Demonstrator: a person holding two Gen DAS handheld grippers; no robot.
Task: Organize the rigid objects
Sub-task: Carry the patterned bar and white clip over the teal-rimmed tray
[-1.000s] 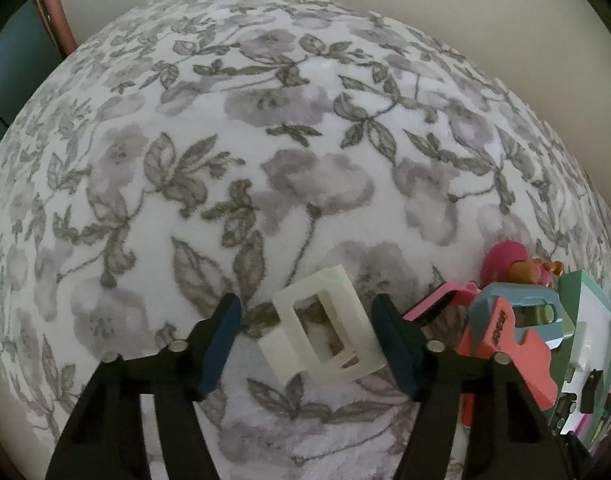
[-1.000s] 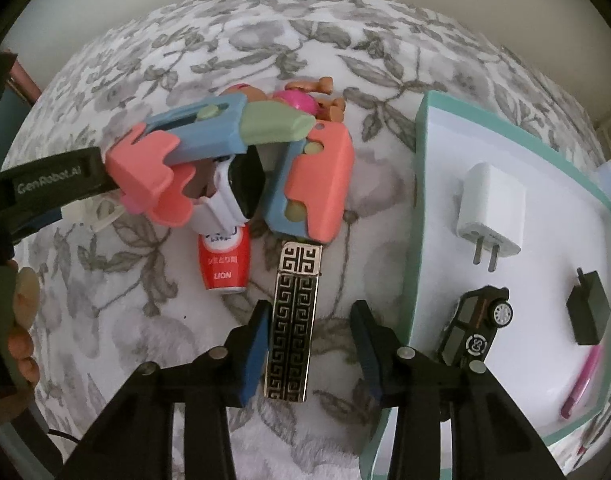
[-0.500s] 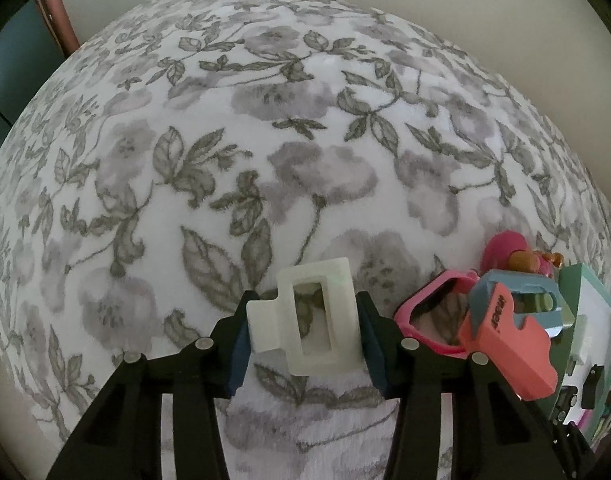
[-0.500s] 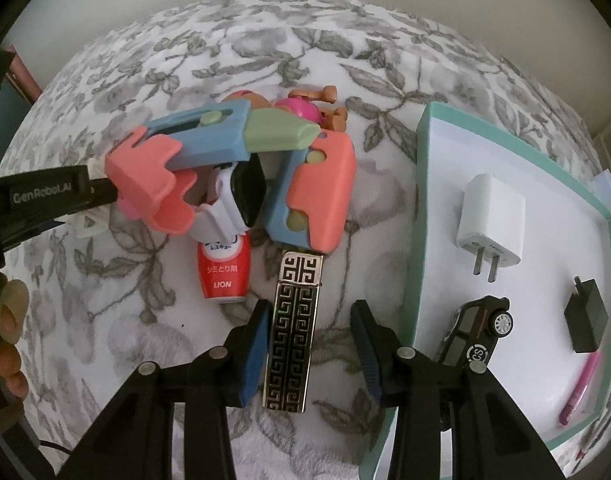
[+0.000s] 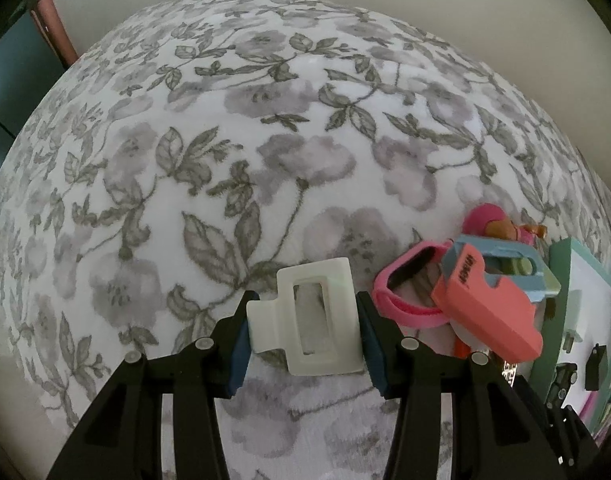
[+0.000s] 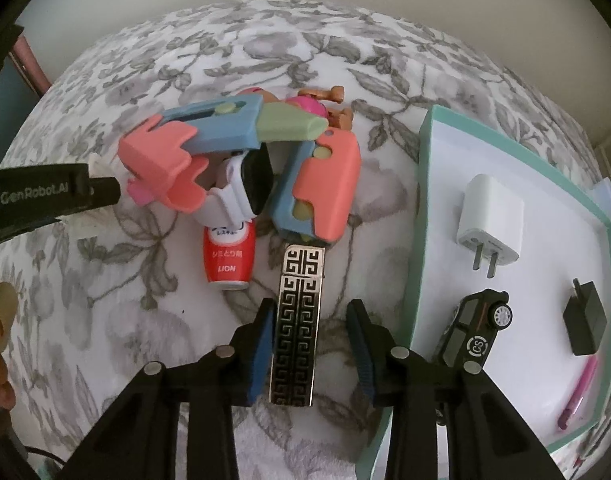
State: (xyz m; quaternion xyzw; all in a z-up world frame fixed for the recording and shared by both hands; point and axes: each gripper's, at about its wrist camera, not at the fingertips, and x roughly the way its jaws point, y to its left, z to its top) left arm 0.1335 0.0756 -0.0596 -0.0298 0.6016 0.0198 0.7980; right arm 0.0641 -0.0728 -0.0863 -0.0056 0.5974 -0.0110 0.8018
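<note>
My left gripper (image 5: 305, 320) is shut on a white hair claw clip (image 5: 345, 320), both pads pressing its sides, just above the floral cloth (image 5: 265, 140). In the right wrist view a black-and-gold patterned bar (image 6: 301, 300) lies flat on the cloth between the fingers of my right gripper (image 6: 310, 320). Those jaws are closing. The left pad is at the bar's edge and the right pad stands clear of it. The bar's far end reaches under a coral and blue toy piece (image 6: 325, 192).
A pile sits beyond the bar: coral-blue-green toy parts (image 6: 225, 136), a white smartwatch (image 6: 241, 184), a red LION tube (image 6: 227, 256), a pink doll (image 6: 309, 104). At right, a teal-rimmed tray (image 6: 425, 200) holds a white charger (image 6: 491, 212), toy car (image 6: 477, 332), black adapter (image 6: 585, 324).
The left jaws closed on the white clip, which turned upright and rose a little off the cloth. The right jaws narrowed around the patterned bar.
</note>
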